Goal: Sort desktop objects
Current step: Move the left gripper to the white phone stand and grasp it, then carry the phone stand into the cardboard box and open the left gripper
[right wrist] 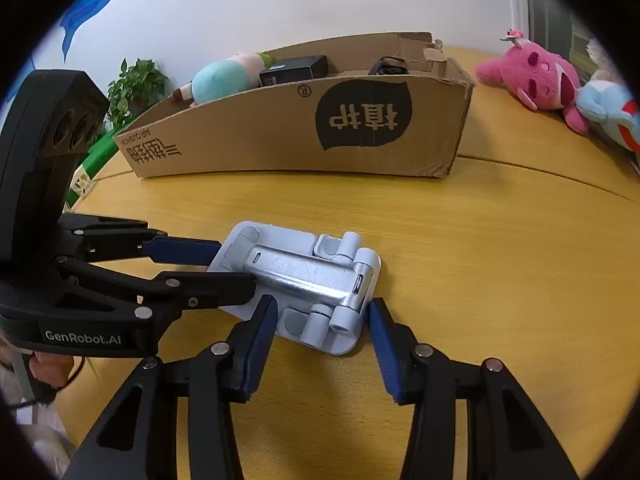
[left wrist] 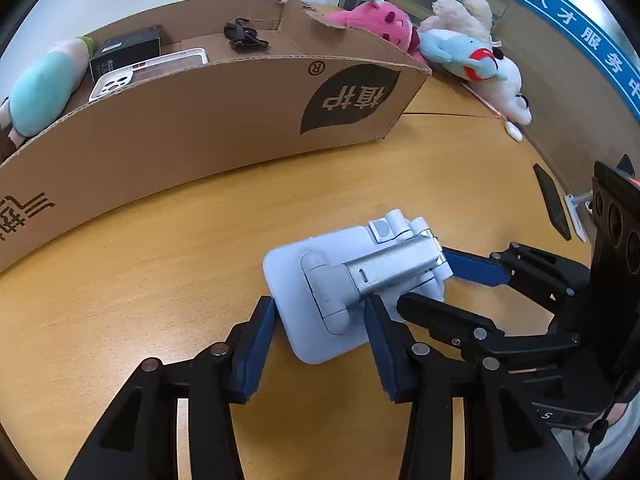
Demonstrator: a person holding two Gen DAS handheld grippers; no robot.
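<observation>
A folded white and silver phone stand [left wrist: 352,280] lies flat on the wooden table [left wrist: 160,280]; it also shows in the right wrist view [right wrist: 304,280]. My left gripper [left wrist: 320,320] has its jaws on either side of one end of the stand, touching or nearly touching its edges. My right gripper [right wrist: 322,318] straddles the other end the same way, its fingers [left wrist: 472,268] reaching in from the right. A long cardboard box [left wrist: 224,108] stands behind, holding a black box [left wrist: 128,50], a phone case [left wrist: 148,70] and black clips [left wrist: 242,34].
Plush toys lie at the back: pink [left wrist: 380,20], blue [left wrist: 460,54] and white [left wrist: 512,88]. A green-blue plush [left wrist: 48,80] lies at the box's left end. A potted plant [right wrist: 136,84] stands beyond the table's left edge. Bare tabletop lies to the right [right wrist: 500,280].
</observation>
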